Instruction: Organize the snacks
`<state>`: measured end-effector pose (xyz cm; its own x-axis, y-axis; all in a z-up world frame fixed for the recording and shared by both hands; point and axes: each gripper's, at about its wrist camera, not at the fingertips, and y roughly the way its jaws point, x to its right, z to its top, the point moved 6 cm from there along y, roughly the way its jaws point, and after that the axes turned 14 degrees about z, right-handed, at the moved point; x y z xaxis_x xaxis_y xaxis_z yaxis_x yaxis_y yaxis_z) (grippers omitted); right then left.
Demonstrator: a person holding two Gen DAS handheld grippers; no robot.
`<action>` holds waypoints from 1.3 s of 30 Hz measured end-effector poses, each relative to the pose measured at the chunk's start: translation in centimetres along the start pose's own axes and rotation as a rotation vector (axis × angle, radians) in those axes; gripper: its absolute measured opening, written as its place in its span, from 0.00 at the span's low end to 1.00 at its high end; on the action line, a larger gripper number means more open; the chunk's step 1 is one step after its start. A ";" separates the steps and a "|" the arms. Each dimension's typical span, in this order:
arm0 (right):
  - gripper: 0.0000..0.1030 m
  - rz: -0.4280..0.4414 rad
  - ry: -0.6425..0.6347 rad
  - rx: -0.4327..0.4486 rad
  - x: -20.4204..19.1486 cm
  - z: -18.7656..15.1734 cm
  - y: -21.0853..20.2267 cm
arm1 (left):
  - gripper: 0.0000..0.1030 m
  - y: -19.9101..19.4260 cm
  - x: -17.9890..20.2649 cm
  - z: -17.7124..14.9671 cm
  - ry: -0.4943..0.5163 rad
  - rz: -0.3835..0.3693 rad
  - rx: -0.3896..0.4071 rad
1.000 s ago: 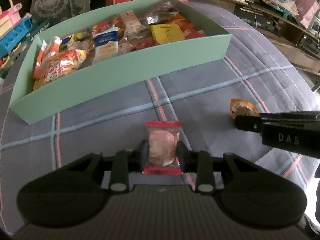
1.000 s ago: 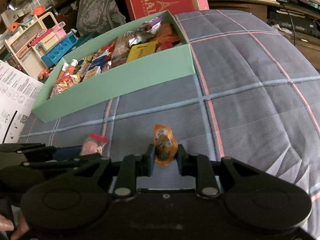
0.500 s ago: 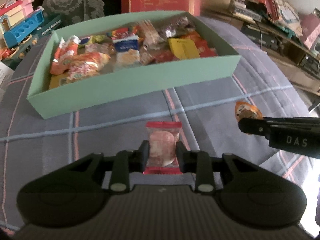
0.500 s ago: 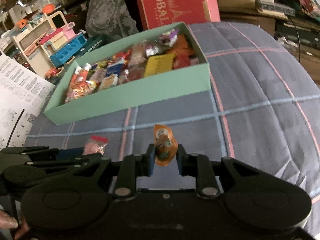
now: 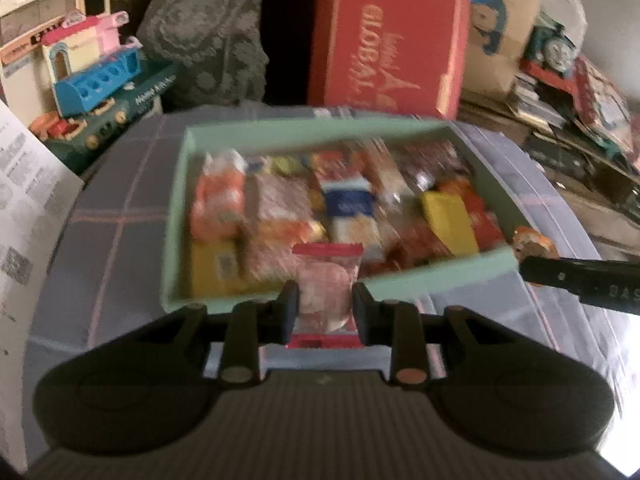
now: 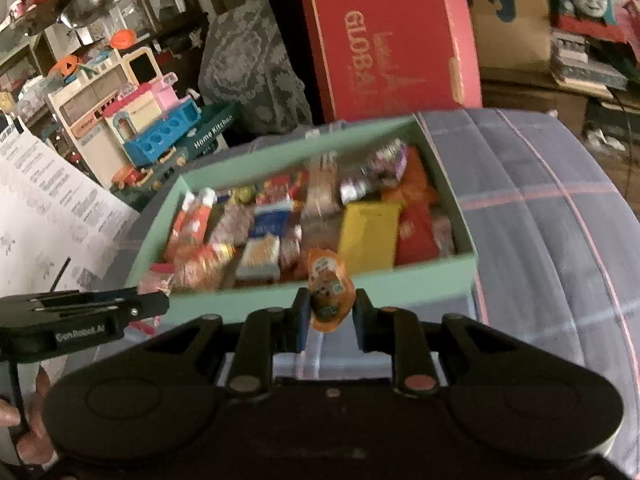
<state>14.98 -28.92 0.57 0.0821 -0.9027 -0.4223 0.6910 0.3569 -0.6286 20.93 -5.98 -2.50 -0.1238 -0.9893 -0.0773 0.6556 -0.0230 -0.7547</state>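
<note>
A mint-green box [image 5: 304, 130] full of several snack packets sits on a plaid blue-grey cloth; it also shows in the right wrist view [image 6: 420, 284]. My left gripper [image 5: 325, 312] is shut on a clear red-edged cookie packet [image 5: 326, 280], held above the box's near wall. My right gripper [image 6: 330, 312] is shut on an orange jelly cup [image 6: 329, 288], held at the near wall of the box. The right gripper's finger with the orange cup [image 5: 534, 240] shows at the right of the left wrist view. The left gripper [image 6: 140, 304] shows at the left of the right wrist view.
A red "GLOBAL" box [image 6: 392, 40] stands behind the green box. A toy kitchen set [image 6: 148, 120] and a printed sheet [image 6: 48, 208] are at the left. Cardboard boxes and a train toy [image 5: 556, 48] are at the back right.
Both grippers have lifted and moved forward with their snacks, from low over the cloth to the near edge of the green box. The box now looks closer and seen from above.
</note>
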 end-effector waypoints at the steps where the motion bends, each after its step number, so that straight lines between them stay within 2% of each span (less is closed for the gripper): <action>1: 0.21 0.005 -0.003 0.003 -0.1 0.7 0.5 | 0.28 0.4 -0.4 0.8 -0.006 0.004 0.002; 11: 0.21 0.036 0.009 -0.007 -0.2 5.5 6.1 | 0.28 5.2 -1.1 6.2 -0.025 0.023 -0.004; 13: 0.25 0.042 0.011 -0.009 -0.2 6.1 7.0 | 0.28 6.1 -0.8 6.8 -0.028 0.030 -0.003; 14: 0.29 0.043 0.011 -0.003 -0.1 6.3 7.2 | 0.32 6.6 -0.8 7.1 -0.033 0.038 -0.004; 15: 0.45 0.041 0.011 0.000 -0.1 6.5 7.4 | 0.38 7.0 -0.8 7.4 -0.041 0.054 -0.005; 16: 0.72 0.033 0.013 0.004 0.0 6.5 7.5 | 0.57 7.3 -0.7 7.4 -0.048 0.066 -0.011; 17: 0.83 0.024 0.017 0.012 0.1 6.6 7.5 | 0.72 7.5 -0.8 7.4 -0.055 0.074 -0.012; 18: 0.92 0.017 0.021 0.025 0.2 6.5 7.2 | 0.78 7.6 -0.9 7.3 -0.059 0.084 -0.009; 20: 0.92 0.007 0.022 0.032 0.5 6.3 7.0 | 0.95 7.7 -0.9 6.8 -0.054 0.099 -0.008; 22: 0.98 -0.003 0.023 0.021 0.8 5.9 6.9 | 0.99 7.7 -0.9 6.1 -0.049 0.113 -0.017; 29: 1.00 -0.016 0.026 0.008 0.7 4.3 5.3 | 1.00 6.8 -1.3 3.9 -0.075 0.101 -0.063; 39: 1.00 -0.018 0.038 0.006 -0.6 2.1 1.8 | 1.00 2.4 -2.5 0.5 -0.115 0.103 -0.078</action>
<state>17.67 -28.22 1.06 0.0423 -0.8993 -0.4353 0.6963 0.3390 -0.6326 23.14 -3.59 -3.80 0.0300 -0.9959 -0.0850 0.5999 0.0860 -0.7954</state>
